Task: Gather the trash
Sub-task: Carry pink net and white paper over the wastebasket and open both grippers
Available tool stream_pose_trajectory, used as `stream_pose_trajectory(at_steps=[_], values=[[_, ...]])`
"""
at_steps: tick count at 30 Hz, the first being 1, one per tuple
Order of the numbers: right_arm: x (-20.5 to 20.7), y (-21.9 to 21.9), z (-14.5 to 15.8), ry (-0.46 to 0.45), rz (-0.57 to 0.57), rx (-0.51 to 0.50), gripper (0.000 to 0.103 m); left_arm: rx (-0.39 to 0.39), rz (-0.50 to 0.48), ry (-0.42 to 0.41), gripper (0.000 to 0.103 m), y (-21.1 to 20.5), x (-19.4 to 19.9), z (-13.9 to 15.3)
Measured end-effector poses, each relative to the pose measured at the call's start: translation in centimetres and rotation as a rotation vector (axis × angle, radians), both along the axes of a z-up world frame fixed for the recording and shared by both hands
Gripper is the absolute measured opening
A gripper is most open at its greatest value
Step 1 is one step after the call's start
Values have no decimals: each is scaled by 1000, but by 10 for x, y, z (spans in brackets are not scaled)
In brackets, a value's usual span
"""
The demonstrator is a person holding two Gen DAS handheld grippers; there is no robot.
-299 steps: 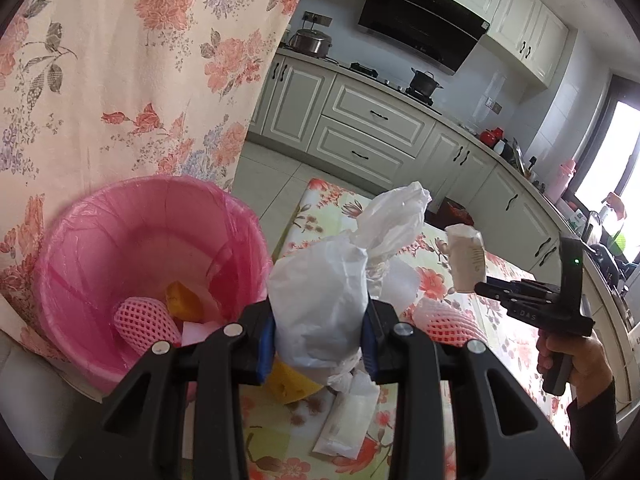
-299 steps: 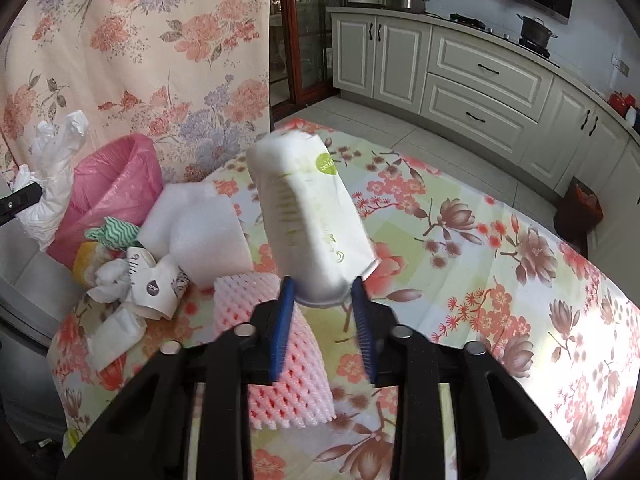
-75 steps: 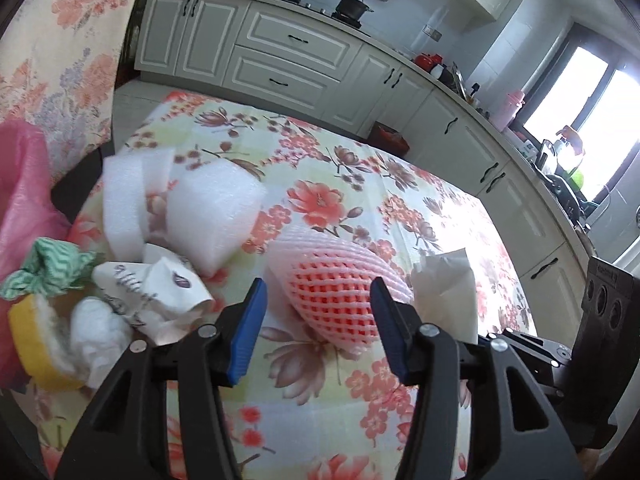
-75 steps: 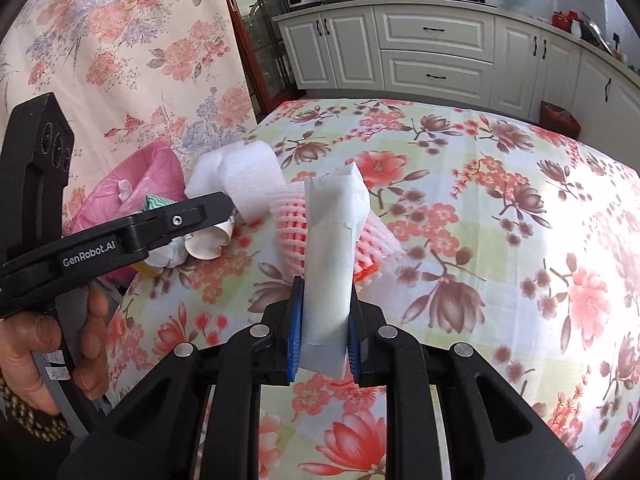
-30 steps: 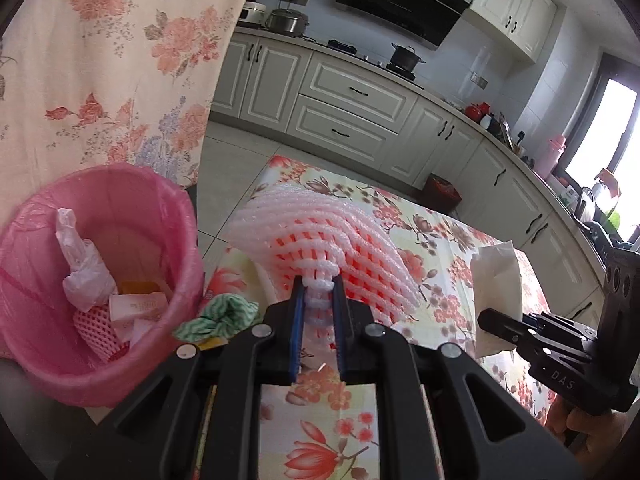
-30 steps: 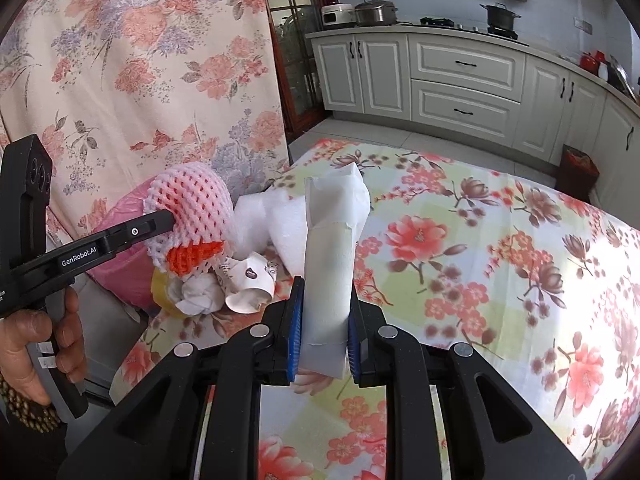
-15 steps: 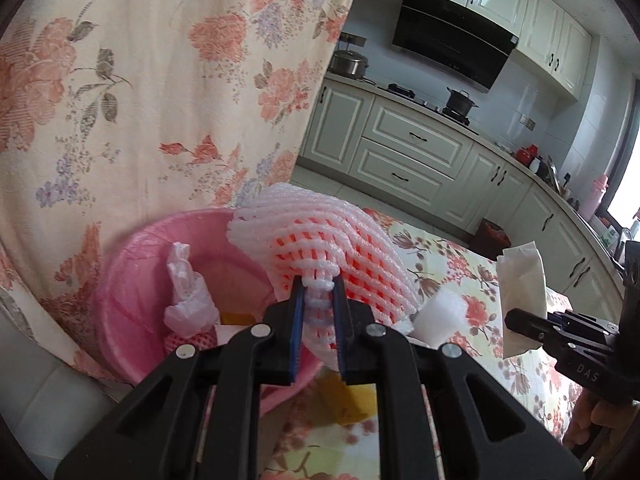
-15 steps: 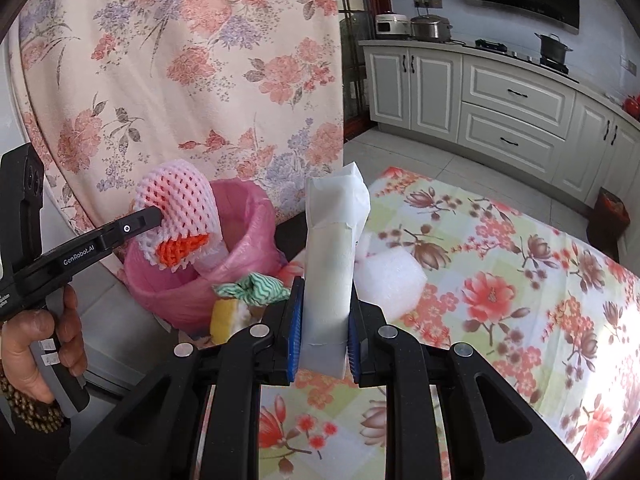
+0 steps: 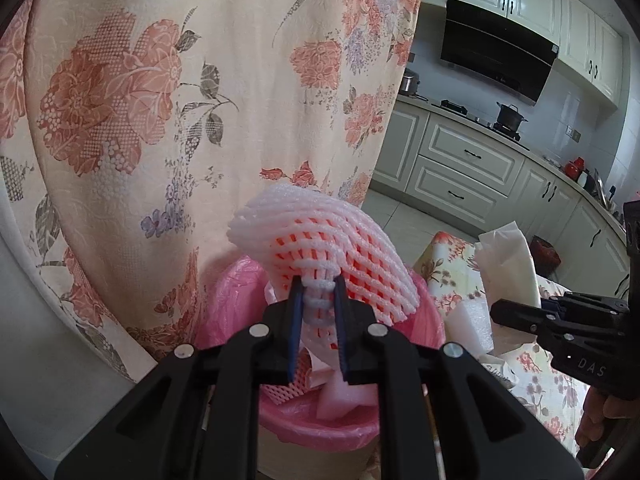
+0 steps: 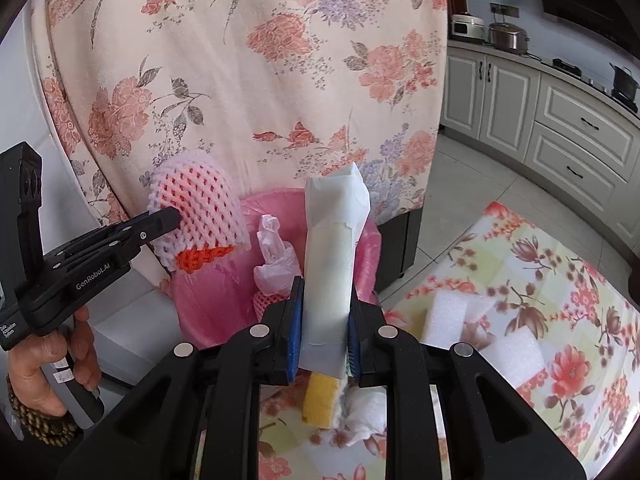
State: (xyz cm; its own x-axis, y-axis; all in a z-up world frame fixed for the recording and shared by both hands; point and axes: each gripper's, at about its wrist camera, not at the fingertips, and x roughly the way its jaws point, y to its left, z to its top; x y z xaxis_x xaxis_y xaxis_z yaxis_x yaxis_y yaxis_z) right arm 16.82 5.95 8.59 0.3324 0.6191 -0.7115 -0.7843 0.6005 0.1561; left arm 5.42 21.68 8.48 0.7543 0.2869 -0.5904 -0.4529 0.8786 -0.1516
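My left gripper is shut on a pink foam fruit net and holds it above the pink-lined trash bin. The net also shows in the right wrist view, over the bin's left rim. My right gripper is shut on a flat white paper wrapper, upright, just in front of the bin. The bin holds a crumpled plastic bag, another foam net and white scraps.
A floral curtain hangs right behind the bin. The floral-clothed table carries white foam blocks, a yellow sponge and crumpled tissue. Kitchen cabinets stand beyond.
Both grippers have moved from the table to the bin, carrying their loads. The foam net now hangs over the bin's opening; the wrapper is close to its rim.
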Motion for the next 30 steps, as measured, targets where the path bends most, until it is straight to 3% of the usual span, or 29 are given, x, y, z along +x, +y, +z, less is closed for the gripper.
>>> stream_pose_trajectory(at_steps=[8, 12, 15, 27, 28, 30], values=[[9, 39, -14, 39, 52, -25, 21, 9, 27, 9, 15, 16, 1, -2], [14, 47, -22, 48, 51, -44, 29, 10, 33, 1, 15, 21, 3, 0], [17, 43, -27, 58, 39, -55, 45, 10, 31, -1, 15, 22, 6, 1], [31, -7, -26, 52, -66, -46, 56, -6, -21, 8, 17, 13, 39, -6], [32, -11, -26, 50, -75, -47, 56, -12, -29, 10, 19, 11, 43, -7], [34, -20, -27, 52, -91, -43, 58, -28, -42, 10, 34, 10, 51, -10]])
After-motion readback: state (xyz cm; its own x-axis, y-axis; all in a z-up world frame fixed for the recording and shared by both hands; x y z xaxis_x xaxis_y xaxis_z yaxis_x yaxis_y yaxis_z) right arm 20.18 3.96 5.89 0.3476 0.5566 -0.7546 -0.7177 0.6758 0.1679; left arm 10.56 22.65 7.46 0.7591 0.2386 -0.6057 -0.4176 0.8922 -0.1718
